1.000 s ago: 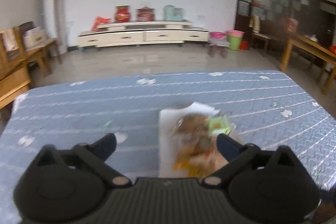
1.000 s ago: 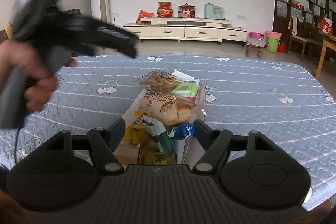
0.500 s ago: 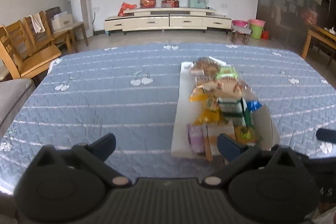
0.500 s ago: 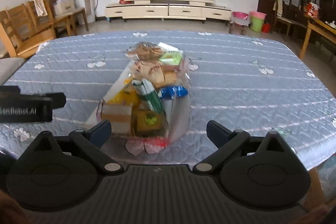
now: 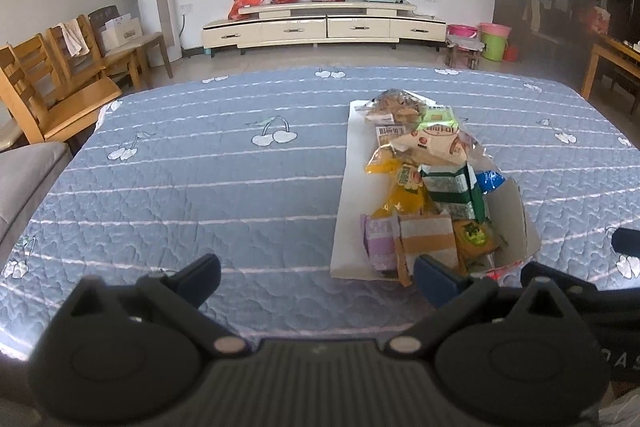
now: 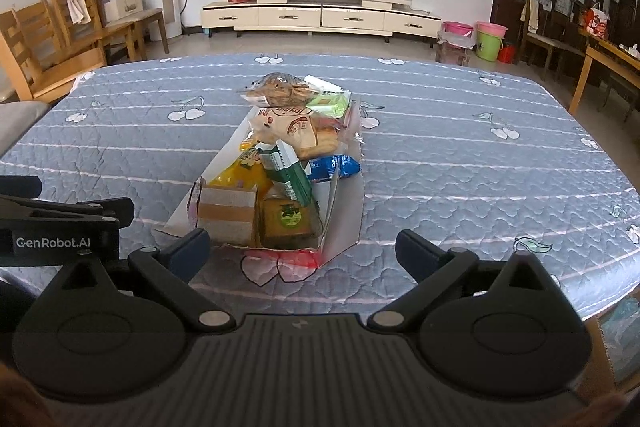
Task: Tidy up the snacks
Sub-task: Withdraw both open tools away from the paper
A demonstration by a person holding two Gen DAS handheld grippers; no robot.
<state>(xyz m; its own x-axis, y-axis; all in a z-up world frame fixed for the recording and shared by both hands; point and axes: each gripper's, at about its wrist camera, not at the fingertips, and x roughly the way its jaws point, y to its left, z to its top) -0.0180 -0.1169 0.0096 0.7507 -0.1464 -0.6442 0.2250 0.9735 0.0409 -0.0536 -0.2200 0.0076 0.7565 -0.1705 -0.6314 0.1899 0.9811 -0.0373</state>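
Note:
A white cardboard box (image 5: pixel 349 195) lies on the blue quilted table, packed with several snack packets. Among them are a cracker bag (image 5: pixel 394 105) at the far end, a green packet (image 5: pixel 450 187), a yellow packet (image 5: pixel 400 195) and a taped brown carton (image 5: pixel 426 241) at the near end. The box (image 6: pixel 340 227) also shows in the right wrist view, with the brown carton (image 6: pixel 228 213) nearest. My left gripper (image 5: pixel 316 279) is open and empty, to the near left of the box. My right gripper (image 6: pixel 302 247) is open and empty, just in front of the box's near end.
The blue cherry-print table cover (image 5: pixel 192 179) spreads wide to the left of the box. Wooden chairs (image 5: pixel 52 83) stand off the table's left side. A TV cabinet (image 5: pixel 324 27) lines the far wall. The table's right edge (image 6: pixel 608 307) is close.
Both grippers have pulled back toward the near table edge and steadied. The left gripper has lowered out of the right view to beside the right one. The box has not moved.

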